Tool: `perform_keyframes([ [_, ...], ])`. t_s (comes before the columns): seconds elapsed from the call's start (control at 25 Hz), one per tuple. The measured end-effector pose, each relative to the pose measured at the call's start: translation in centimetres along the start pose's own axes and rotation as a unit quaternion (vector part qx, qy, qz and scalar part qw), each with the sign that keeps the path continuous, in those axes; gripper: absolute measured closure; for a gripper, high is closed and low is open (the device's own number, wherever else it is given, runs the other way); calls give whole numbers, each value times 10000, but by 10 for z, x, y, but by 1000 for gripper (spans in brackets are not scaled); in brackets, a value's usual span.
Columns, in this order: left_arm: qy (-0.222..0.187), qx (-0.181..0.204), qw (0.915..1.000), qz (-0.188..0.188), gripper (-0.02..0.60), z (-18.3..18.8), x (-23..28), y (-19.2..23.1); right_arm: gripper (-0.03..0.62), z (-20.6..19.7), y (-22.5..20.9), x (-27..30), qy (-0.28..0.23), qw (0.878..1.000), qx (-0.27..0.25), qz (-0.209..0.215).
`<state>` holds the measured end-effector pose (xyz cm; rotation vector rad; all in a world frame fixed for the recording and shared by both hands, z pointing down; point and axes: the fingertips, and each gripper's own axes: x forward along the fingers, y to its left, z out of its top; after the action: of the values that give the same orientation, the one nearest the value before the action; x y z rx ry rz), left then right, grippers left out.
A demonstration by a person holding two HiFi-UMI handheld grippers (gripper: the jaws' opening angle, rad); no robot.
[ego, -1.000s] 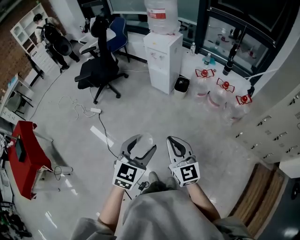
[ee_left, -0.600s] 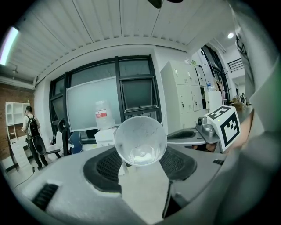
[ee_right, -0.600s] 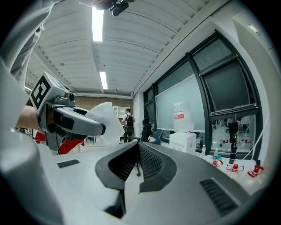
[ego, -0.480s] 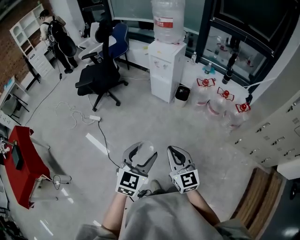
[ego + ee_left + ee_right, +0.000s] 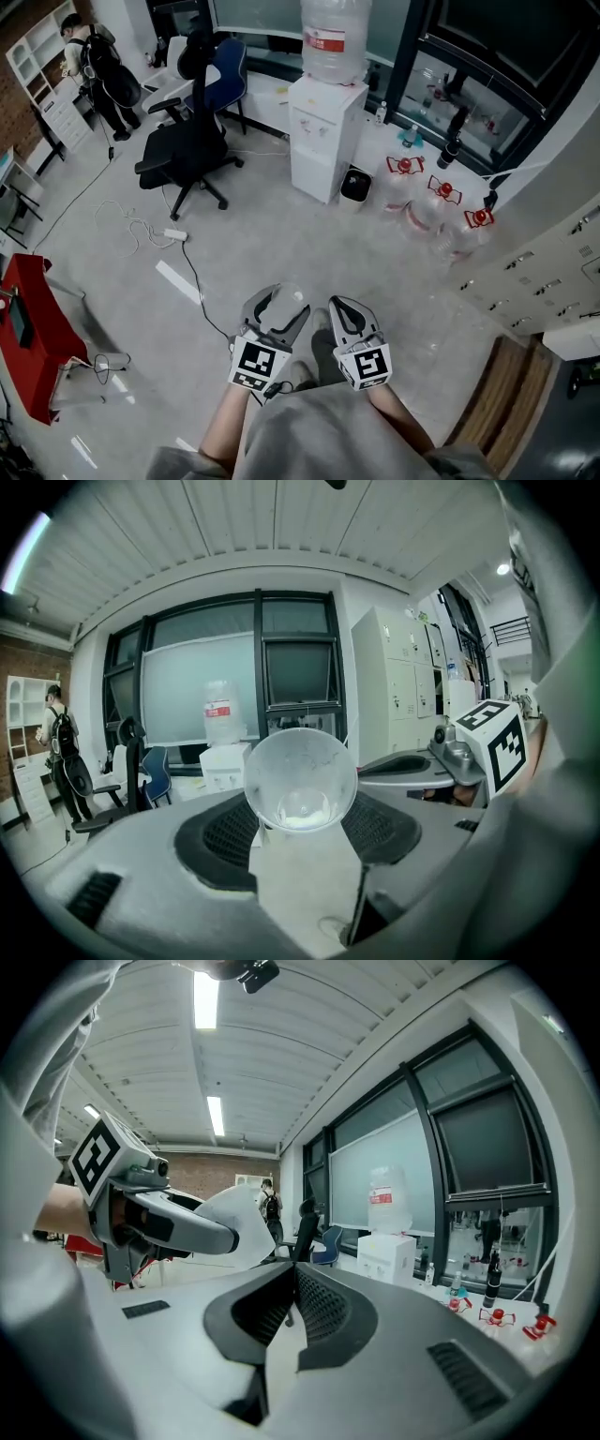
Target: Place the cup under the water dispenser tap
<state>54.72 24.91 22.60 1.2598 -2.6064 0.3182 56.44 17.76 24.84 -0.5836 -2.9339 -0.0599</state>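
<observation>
The water dispenser [image 5: 323, 131] stands at the floor's far edge. A cable [image 5: 194, 286] trails nearby: a trip could jolt the thin cup [image 5: 300, 778] from the left gripper [image 5: 278, 302], whose wide-set jaws clamp it. The right gripper [image 5: 339, 306] is closed, empty.

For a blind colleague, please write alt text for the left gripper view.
A clear plastic cup, its mouth facing the camera, is held in the left gripper. Beyond it stands a water dispenser with a bottle on top. A person with a backpack is far left.
</observation>
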Motion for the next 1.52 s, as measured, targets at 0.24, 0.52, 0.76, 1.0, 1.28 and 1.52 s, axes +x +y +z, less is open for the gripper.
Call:
perform_keyframes([
  [0.24, 123, 2, 9999, 70, 308, 2, 42, 34, 582, 0, -35, 51, -45, 10000, 61, 63],
  [0.52, 220, 12, 9996, 172, 307, 23, 97, 80, 583, 20, -86, 109, -197, 9996, 181, 113],
  [0.76, 321, 66, 9994, 144, 307, 34, 144, 100, 582, 21, -128, 144, -169, 9993, 328, 116],
  [1.0, 422, 28, 9990, 173, 307, 39, 180, 117, 583, 19, -157, 169, -73, 9988, 439, 186],
  [1.28, 497, 3, 9982, 323, 307, 47, 214, 133, 583, 19, -182, 191, -89, 9978, 552, 352],
  [1.52, 594, 52, 9977, 336, 307, 51, 233, 141, 582, 22, -199, 209, -133, 9969, 664, 406],
])
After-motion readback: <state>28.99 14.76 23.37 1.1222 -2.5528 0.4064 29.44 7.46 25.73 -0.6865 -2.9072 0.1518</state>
